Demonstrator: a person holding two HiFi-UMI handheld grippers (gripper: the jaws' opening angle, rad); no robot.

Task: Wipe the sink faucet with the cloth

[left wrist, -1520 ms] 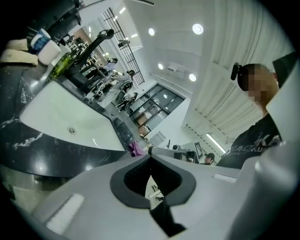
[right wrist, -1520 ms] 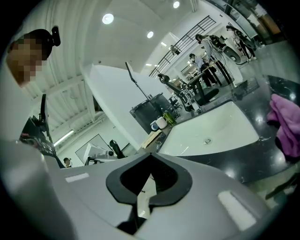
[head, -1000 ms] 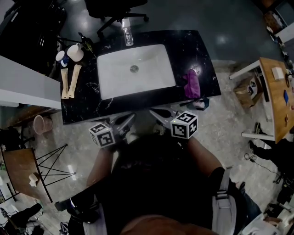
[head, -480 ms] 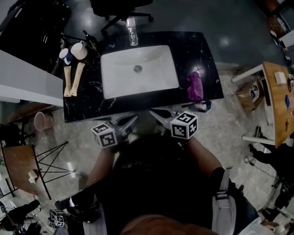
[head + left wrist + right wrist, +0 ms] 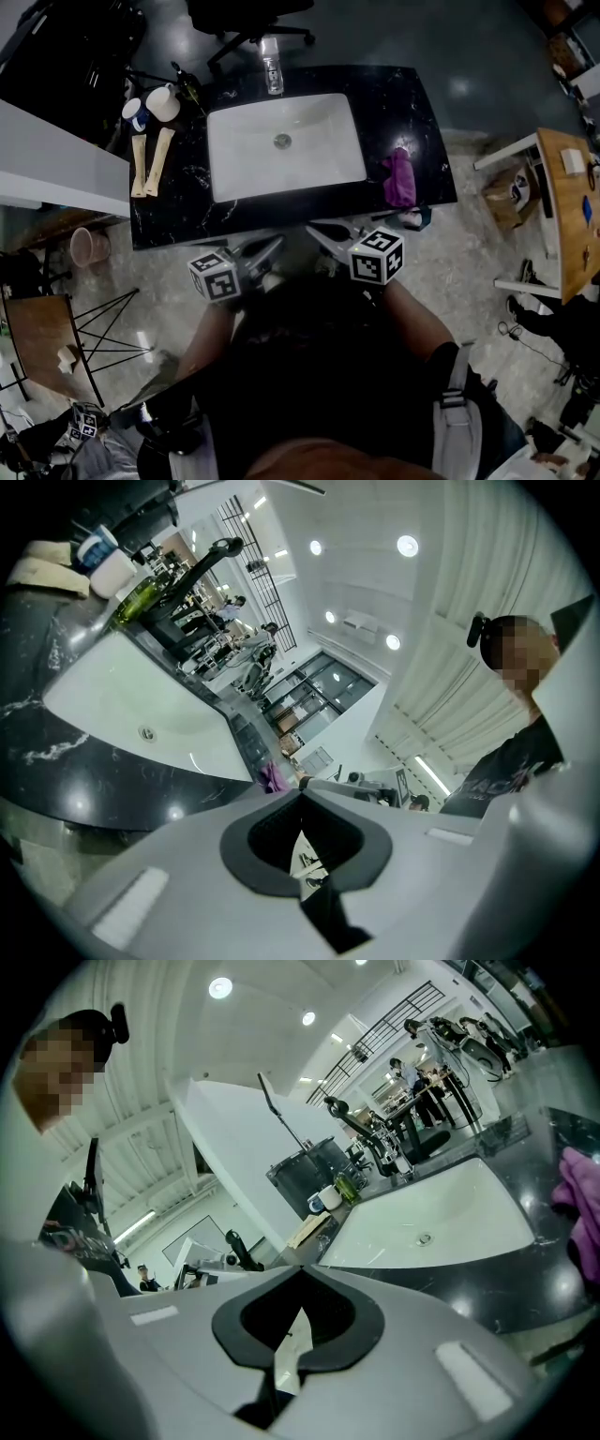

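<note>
Since the left claw (image 5: 272, 242) and the right claw (image 5: 312, 230) both hang closed and empty off the near edge of the bench (image 5: 417, 103), wiping looks unstarted. The purple cloth (image 5: 398, 178) lies by the right edge, and the faucet (image 5: 271, 64) stands at the far edge behind the sink (image 5: 234, 164). The cups (image 5: 152, 104) at the far-left corner block nothing.

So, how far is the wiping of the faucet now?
Nothing looks done yet: the cloth lies on the counter right of the sink, untouched. In hand: nothing; the left gripper and right gripper are shut and empty, short of the counter's near edge. Left: pick up the cloth, carry it to the faucet behind the sink, wipe it.
</note>
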